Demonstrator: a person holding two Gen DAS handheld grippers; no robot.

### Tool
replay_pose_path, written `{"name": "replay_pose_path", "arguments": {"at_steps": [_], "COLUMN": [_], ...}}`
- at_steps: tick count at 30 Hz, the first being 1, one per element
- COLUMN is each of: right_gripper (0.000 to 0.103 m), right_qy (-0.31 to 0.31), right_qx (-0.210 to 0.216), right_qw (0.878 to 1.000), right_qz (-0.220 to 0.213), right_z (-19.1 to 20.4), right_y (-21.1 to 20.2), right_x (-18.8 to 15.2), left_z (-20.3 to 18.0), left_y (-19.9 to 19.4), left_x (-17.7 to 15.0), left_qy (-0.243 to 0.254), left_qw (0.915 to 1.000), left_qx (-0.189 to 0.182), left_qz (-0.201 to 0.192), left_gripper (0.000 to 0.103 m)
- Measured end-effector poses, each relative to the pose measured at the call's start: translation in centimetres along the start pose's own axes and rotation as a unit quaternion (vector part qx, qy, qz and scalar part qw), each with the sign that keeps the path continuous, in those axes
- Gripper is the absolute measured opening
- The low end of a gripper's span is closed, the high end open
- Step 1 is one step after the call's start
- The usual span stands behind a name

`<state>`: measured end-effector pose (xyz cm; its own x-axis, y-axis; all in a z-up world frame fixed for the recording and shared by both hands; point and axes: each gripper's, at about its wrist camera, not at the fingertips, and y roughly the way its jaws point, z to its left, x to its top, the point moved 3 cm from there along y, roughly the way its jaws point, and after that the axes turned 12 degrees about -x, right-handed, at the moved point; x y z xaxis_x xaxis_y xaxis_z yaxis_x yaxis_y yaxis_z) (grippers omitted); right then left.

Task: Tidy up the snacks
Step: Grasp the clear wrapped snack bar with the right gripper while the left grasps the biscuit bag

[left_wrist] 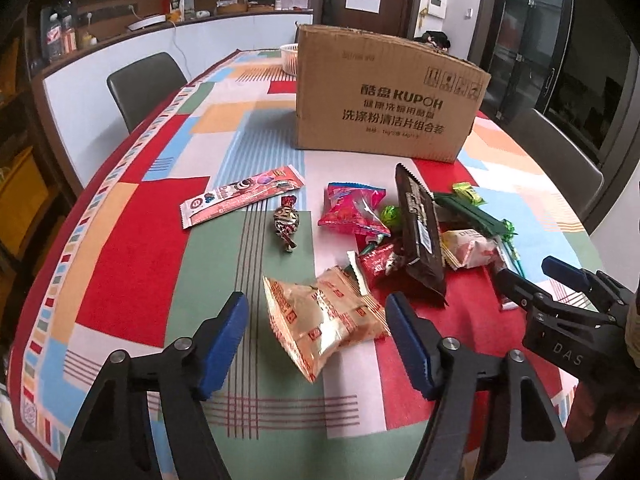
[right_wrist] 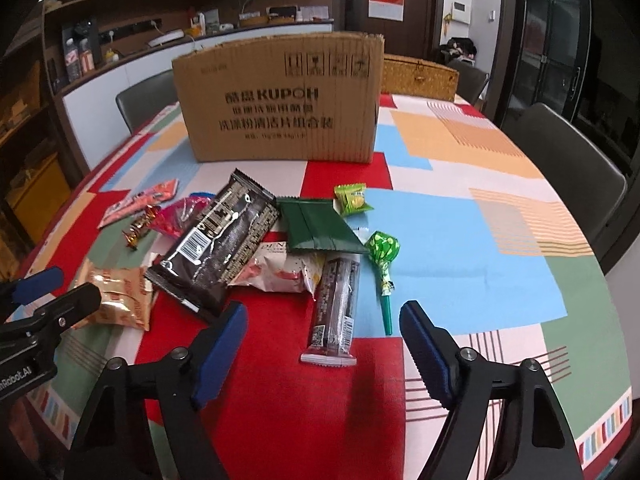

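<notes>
Here, in the left wrist view, the left gripper (left_wrist: 316,344) hangs low in the frame with its jaws spread wide on either side of a gold-and-red snack packet (left_wrist: 326,322) lying on the patchwork tablecloth (left_wrist: 120,256). Beyond it, mid-frame, lie a foil-wrapped candy (left_wrist: 285,222), a long red stick pack (left_wrist: 240,200) and a pink bag (left_wrist: 354,212); a cardboard box (left_wrist: 384,96) stands at upper centre.

In the right wrist view, the right gripper (right_wrist: 322,354) is likewise spread and empty, with a dark slim bar (right_wrist: 336,308) lying between and just ahead of its fingers. A green lollipop (right_wrist: 383,258) lies just right of the bar, and a large dark chocolate wrapper (right_wrist: 216,240) sits to the upper left.

Nothing is grasped, so the sorting looks barely begun. The next move probably calls for lowering around a packet and closing, then carrying it, presumably to the box.
</notes>
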<state>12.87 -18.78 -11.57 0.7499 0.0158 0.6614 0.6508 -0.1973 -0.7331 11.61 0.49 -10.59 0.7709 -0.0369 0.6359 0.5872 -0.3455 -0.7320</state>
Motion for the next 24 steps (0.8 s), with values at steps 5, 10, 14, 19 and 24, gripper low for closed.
{"name": "replay_pose_path", "arguments": {"at_steps": [5,10,14,19,24], "right_gripper": [0.065,0.054,0.047,0.043,0.035], "right_qy": [-0.002,-0.002,-0.003,-0.004,-0.008], "right_qx": [-0.005,-0.006,-0.006,-0.007,-0.008], "right_qw": [1.0,0.999,0.999,0.999,0.999], "right_qz": [0.016,0.036,0.044,0.046,0.037], "right_z": [0.3,0.4,0.4,0.6,0.8], "right_y": [1.4,2.9,3.8,4.4,4.7], "right_x": [0.2,0.2,0.3,0.5,0.8], "left_z": [0.5,0.7,0.8,0.9,0.7], "left_y": [1.4,2.4,2.9,3.2,3.3], "left_x": [0.1,0.2,0.3,0.4,0.5], "left_qy": [-0.006,-0.01,-0.011,-0.016,-0.015], "left_qw": [0.9998,0.9995,0.9992,0.9992,0.999], "left_qx": [-0.009,-0.015,-0.022,-0.025,-0.03], "left_qz": [0.015,0.025,0.03,0.029,0.028], "left_gripper": [0.064,0.058,0.056,0.053,0.045]}}
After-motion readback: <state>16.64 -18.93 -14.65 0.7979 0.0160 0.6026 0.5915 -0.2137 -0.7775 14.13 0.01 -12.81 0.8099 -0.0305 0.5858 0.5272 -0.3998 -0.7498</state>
